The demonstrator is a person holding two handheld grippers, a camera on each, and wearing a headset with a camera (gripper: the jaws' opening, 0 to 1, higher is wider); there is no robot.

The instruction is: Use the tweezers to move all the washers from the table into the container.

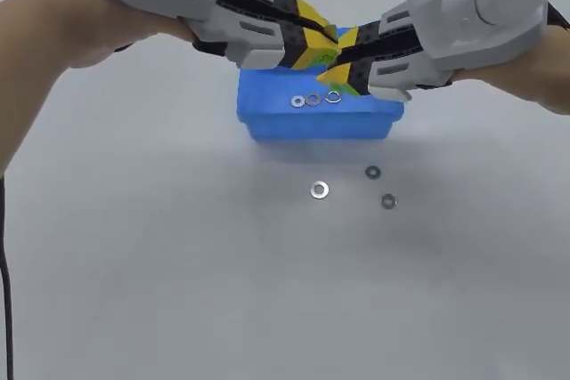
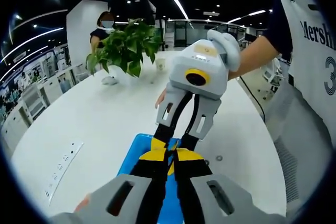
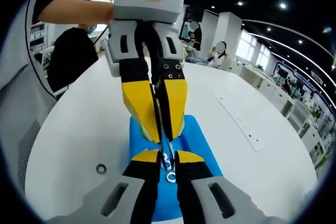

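Counting three washers (image 1: 320, 190) out on the table (image 1: 178, 246), just in front of the container (image 1: 267, 122): small flat metal rings, one bright, two darker, lying flat and apart from one another. Spotting a row of washers (image 1: 313, 99) sitting in that blue container too. Moving up to the tweezers (image 3: 162, 124): showing as a thin metal sliver, running between the yellow pads of the left gripper (image 1: 325, 42), which is pressing closed on them. Following the sliver down into the right gripper (image 1: 338, 68), narrowed to a slit around it; not managing to tell whether it is truly pinching. Hovering tip to tip over the container, both of them. Judging this as settling the hold on the tweezers before the next pick. Doing it well means keeping one firm clamp while the other adjusts, leaving the tips free and pointing down, then coming at a washer's rim low and gently.
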